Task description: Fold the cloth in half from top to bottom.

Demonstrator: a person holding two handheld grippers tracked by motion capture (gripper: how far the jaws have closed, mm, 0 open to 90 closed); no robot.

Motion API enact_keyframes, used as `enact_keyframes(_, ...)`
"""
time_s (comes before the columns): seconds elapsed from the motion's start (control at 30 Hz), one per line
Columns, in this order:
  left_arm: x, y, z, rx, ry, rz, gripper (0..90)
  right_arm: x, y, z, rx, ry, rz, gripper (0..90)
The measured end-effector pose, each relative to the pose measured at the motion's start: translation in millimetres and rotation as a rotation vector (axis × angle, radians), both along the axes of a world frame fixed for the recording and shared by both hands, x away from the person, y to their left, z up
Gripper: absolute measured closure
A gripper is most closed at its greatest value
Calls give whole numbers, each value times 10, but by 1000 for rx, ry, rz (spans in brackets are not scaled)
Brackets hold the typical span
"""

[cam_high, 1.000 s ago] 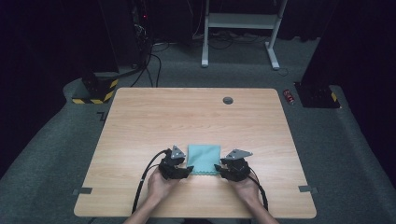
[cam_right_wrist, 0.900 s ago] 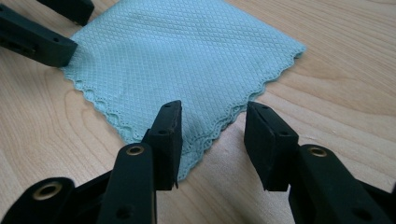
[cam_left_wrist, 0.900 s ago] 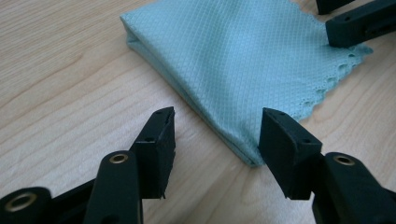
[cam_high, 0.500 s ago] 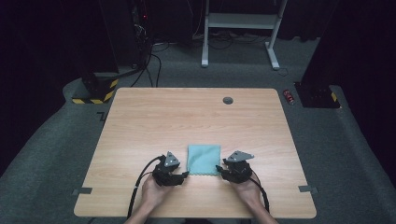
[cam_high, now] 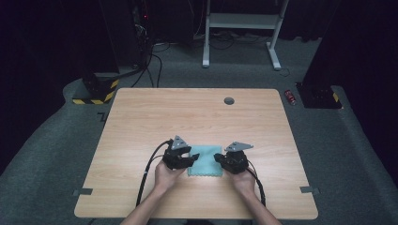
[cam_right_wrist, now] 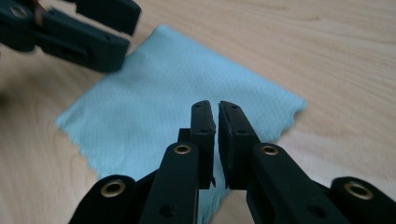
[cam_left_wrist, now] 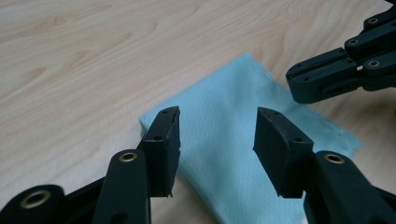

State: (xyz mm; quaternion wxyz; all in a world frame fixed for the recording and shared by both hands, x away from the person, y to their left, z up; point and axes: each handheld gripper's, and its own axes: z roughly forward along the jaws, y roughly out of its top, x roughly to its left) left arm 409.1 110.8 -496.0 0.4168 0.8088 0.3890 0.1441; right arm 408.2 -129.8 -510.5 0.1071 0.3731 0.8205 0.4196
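1. While I watch from above, the folded teal cloth lies flat on the wooden table, near the person's edge, between the two tools. The left gripper sits at the cloth's left border and the right gripper at its right border, each pointing inward, both forearms coming up from the near edge with wrists low over the wood.

2. Along the left gripper's own view, its jaws stand moderately wide and have just been narrowing a little, with nothing pinched: the teal cloth lies on the table below and beyond the fingertips, one corner just under them. The other tool's jaws hang over the far corner.

3. Along the right gripper's own view, the jaws have just been closing and now stand almost together, only a thin slit left. The teal cloth spreads beyond and beneath them; I cannot tell whether an edge is caught in that slit.

4. My worry is that the right jaws have snapped to above the fabric, or on one layer only, so a lift would leave the cloth behind or pull the fold apart. If the left jaws close on the corner from this low angle, they could push it into a ruck instead of gripping it.
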Motion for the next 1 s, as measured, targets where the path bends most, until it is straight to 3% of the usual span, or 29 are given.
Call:
enact_keyframes(0.27,225,-76,-132,28,33,51,514,301,186,-23,34,30,-56,844)
enact_keyframes(0.37,269,-45,-186,39,51,73,515,375,228,-63,15,40,-65,842)
enact_keyframes(0.5,290,10,-235,75,53,99,513,437,153,-133,9,68,-104,836)
enact_keyframes(0.63,276,76,-243,63,53,109,505,442,72,-114,3,66,-126,796)
enact_keyframes(0.73,223,122,-205,50,41,108,496,409,31,-82,0,55,-124,775)
enact_keyframes(0.87,57,155,-137,51,29,68,463,299,-24,-35,8,37,-107,750)
enact_keyframes(1.0,-108,171,-150,120,4,44,447,171,-73,-12,7,19,-90,731)
